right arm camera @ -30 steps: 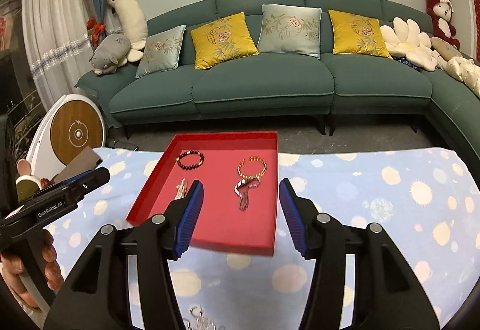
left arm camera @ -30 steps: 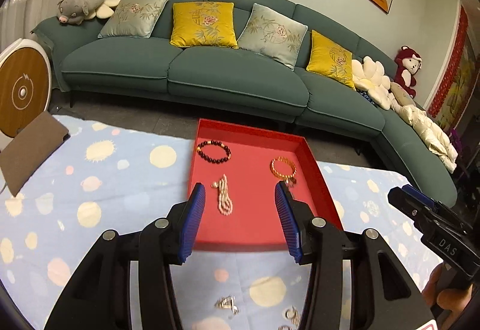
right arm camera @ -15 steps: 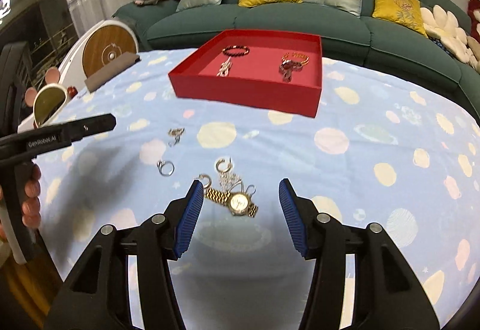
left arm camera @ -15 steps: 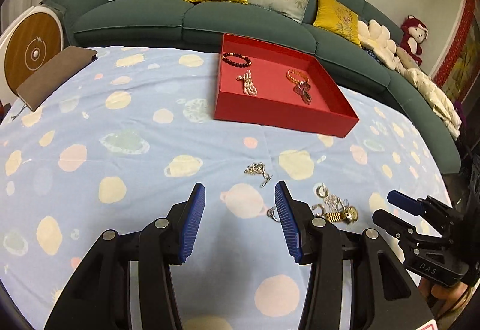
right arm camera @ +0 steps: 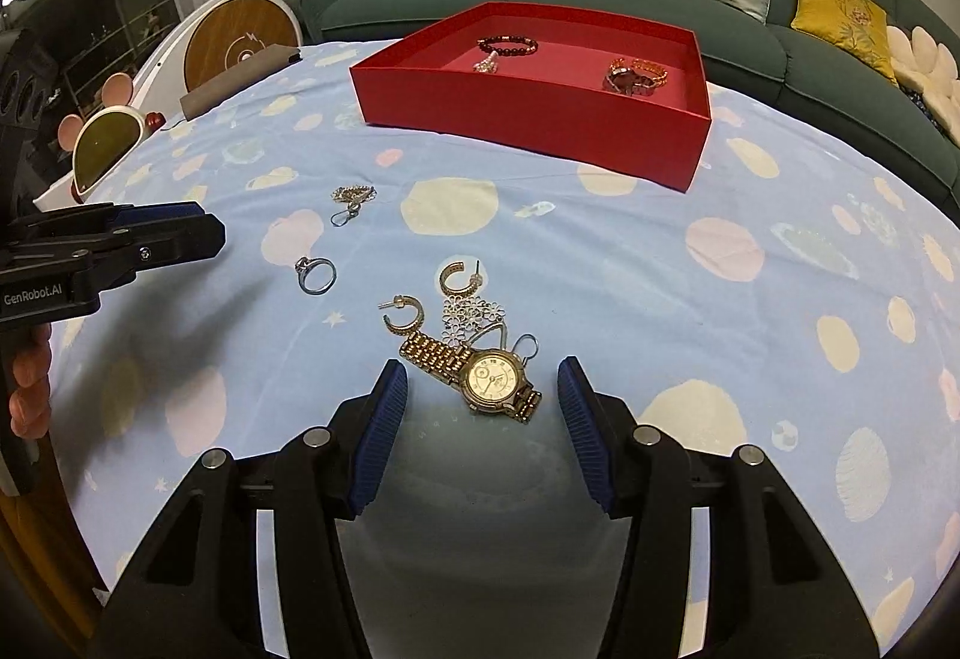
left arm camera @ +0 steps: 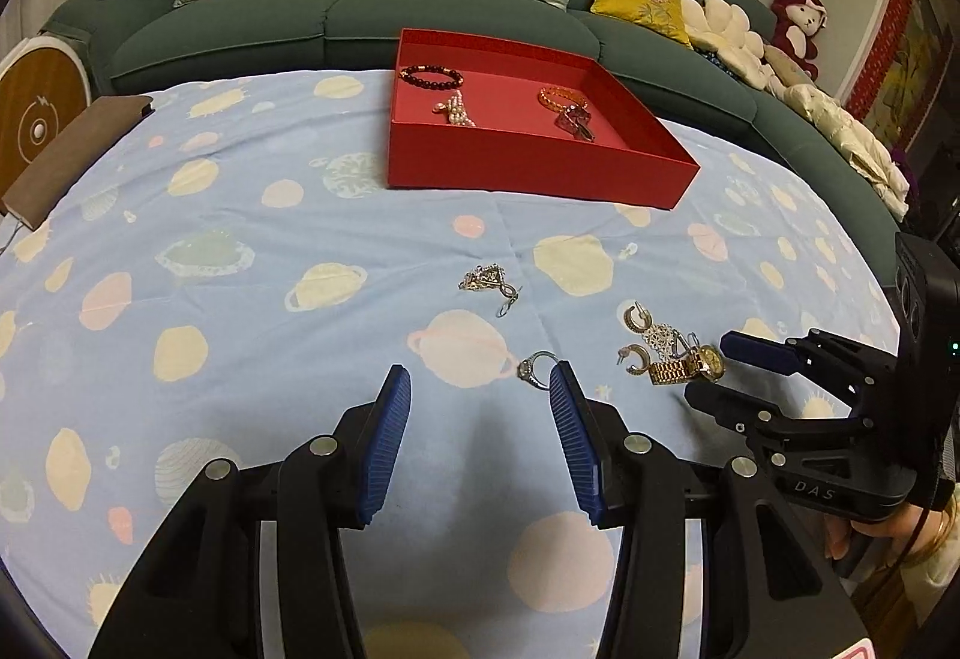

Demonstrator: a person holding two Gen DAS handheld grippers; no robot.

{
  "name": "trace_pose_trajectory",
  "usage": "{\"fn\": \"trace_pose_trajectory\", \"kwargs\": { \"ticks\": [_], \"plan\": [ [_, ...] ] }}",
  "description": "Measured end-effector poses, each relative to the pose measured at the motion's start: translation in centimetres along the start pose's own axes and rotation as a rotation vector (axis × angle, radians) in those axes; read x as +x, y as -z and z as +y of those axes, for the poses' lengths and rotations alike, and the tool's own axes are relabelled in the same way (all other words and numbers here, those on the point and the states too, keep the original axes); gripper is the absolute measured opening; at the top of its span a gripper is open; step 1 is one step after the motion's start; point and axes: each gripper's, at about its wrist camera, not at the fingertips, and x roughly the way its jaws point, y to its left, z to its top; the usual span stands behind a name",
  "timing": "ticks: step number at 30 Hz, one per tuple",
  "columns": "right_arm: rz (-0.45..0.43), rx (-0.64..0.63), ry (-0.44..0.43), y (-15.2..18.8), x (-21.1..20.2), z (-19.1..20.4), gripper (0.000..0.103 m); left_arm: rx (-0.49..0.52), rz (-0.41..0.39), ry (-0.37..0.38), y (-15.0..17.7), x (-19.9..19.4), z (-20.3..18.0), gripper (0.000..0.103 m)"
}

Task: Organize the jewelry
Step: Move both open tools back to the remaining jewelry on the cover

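A red tray [left arm camera: 528, 176] [right arm camera: 528, 125] at the table's far side holds a dark bead bracelet [left arm camera: 431, 75], a pearl piece [left arm camera: 456, 110] and an orange bracelet [left arm camera: 561, 98]. Loose on the blue cloth lie a gold watch [right arm camera: 495, 377] [left arm camera: 690, 366], two hoop earrings [right arm camera: 405, 316], a flower pendant [right arm camera: 474, 312], a silver ring [right arm camera: 316, 272] [left arm camera: 536, 368] and a silver chain piece [right arm camera: 353, 196] [left arm camera: 486, 280]. My right gripper [right arm camera: 483, 407] is open, low over the watch. My left gripper [left arm camera: 480, 419] is open, just before the ring.
A green sofa [left arm camera: 360, 11] with cushions runs behind the table. A brown pouch [left arm camera: 66, 149] lies at the table's left edge. A round white device [right arm camera: 240, 41] and a small mirror [right arm camera: 105, 143] stand beyond the left edge.
Both grippers have dropped from a raised view of the tray and closed in on the loose jewelry. The right one now stands over the watch, the left near the ring.
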Motion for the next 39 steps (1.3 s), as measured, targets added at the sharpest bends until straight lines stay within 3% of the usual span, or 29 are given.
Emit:
{"fn": "trace_pose_trajectory", "kwargs": {
  "ticks": [5, 16, 35, 39],
  "plan": [
    [0.01, 0.001, -0.02, 0.1, 0.4, -0.1, 0.049, -0.004, 0.015, -0.003, 0.2, 0.5, 0.2, 0.046],
    [0.035, 0.013, -0.048, 0.3, 0.0, -0.2, 0.025, 0.015, 0.034, 0.0, 0.6, 1.3, -0.5, 0.046],
    [0.005, 0.0, -0.077, -0.3, 0.8, 0.4, 0.027, 0.039, 0.066, 0.005, 0.6, 3.8, -2.2, 0.046],
    [0.04, -0.002, -0.083, -0.2, 0.6, 0.7, 0.022, 0.057, 0.055, -0.001, 0.6, 4.0, -2.3, 0.046]
  ]
}}
